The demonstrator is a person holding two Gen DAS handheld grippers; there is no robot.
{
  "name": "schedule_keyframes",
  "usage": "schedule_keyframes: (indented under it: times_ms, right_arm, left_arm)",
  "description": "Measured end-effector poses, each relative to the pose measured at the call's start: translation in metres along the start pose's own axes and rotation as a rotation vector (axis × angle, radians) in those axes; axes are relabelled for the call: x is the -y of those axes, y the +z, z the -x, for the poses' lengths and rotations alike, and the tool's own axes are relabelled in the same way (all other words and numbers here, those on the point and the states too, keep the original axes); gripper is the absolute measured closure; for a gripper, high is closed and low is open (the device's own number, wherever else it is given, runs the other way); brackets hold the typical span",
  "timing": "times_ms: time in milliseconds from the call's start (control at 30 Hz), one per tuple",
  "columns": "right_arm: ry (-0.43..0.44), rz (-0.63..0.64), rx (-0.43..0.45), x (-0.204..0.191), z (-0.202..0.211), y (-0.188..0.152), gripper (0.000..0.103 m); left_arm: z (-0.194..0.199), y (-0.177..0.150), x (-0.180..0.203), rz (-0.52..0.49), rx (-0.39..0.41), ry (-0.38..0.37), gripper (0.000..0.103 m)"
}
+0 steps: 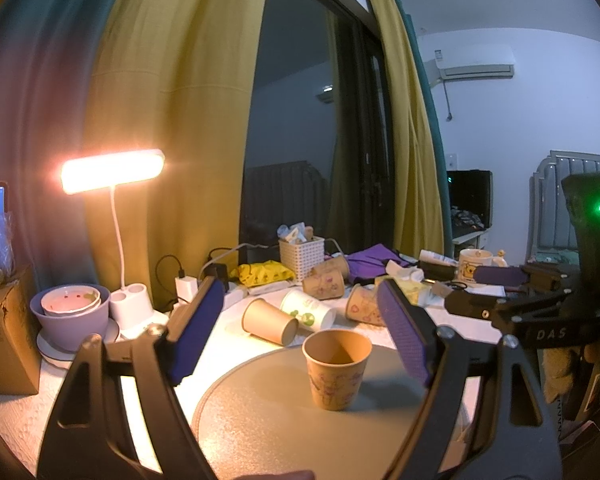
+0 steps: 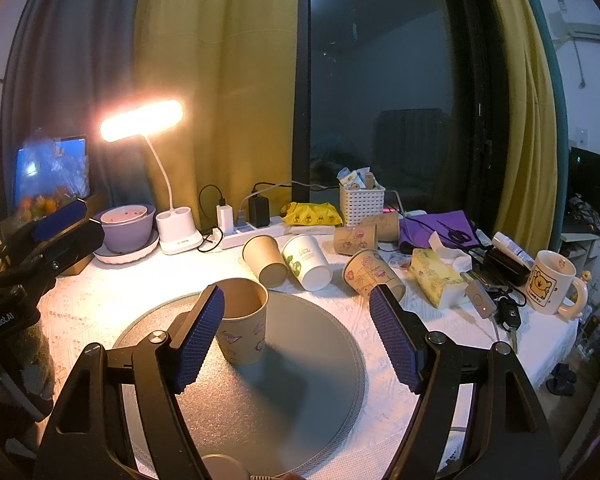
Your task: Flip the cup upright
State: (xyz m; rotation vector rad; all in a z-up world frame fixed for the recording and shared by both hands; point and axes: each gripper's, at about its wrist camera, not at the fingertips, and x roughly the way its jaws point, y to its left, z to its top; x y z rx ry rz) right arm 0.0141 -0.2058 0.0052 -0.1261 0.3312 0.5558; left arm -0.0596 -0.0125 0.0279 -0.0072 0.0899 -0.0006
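We hold our left hand-held gripper (image 1: pixel 302 330) with its jaws spread wide and nothing between them. Our right hand-held gripper (image 2: pixel 296 334) is likewise spread, gripping nothing.

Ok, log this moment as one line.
cup upright on mat | left gripper open | right gripper open | neither holds cup

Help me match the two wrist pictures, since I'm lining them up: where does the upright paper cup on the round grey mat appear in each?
Left wrist view: the upright paper cup stands just below centre, between the open left tool's pads.
Right wrist view: the cup is left of centre, partly behind the right tool's left pad.
Shared landmark: the lit desk lamp, at left in both.
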Motion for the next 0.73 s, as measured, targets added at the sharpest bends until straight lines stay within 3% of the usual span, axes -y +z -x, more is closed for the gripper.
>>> schedule_keyframes:
  times_ms: [733]
  right_arm:
    - [-0.002, -0.001, -0.001, -0.0010, -0.0007, 0.0006, 0.025]
  left_arm:
    - [0.0021, 0.0014, 0.0002, 0.006, 0.013, -0.029, 0.023]
